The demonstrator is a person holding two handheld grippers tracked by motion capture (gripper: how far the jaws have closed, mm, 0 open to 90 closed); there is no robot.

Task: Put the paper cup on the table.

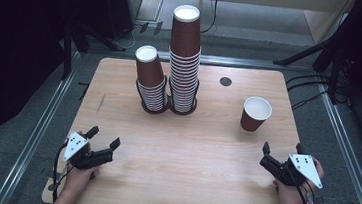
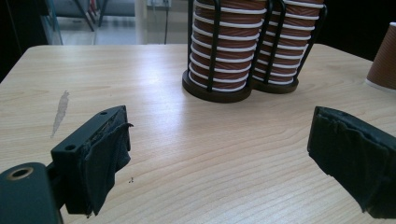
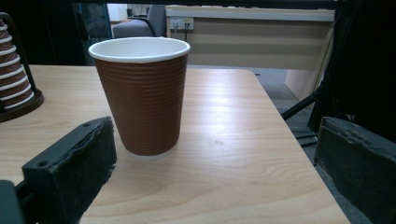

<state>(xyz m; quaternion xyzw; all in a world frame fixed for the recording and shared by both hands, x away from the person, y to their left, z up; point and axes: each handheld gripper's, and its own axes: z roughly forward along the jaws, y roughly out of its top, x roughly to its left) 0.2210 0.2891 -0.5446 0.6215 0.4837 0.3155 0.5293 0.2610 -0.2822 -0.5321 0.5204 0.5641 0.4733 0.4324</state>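
High view shows the left tongs [image 1: 102,137] low on the counter [image 1: 177,172], jaws spread with nothing between them, held in the person's left hand [image 1: 77,175]. The right tongs [image 1: 282,151] sit at the opposite near corner, jaws also spread and empty, gripped by the right hand [image 1: 288,192].

A single brown paper cup [image 1: 255,113] stands upright, mouth up, just ahead of the right tongs and a little toward the left tongs' side, apart from both jaws. In the right gripper view that cup [image 3: 142,95] stands on the counter beyond the jaw tips, nearer the jaw at the view's left, touching neither.

Well ahead of the left tongs stand two stacks of upturned cups in a black wire holder [image 1: 168,106]: the shorter stack [image 1: 150,79] and beside it the taller stack [image 1: 185,57].
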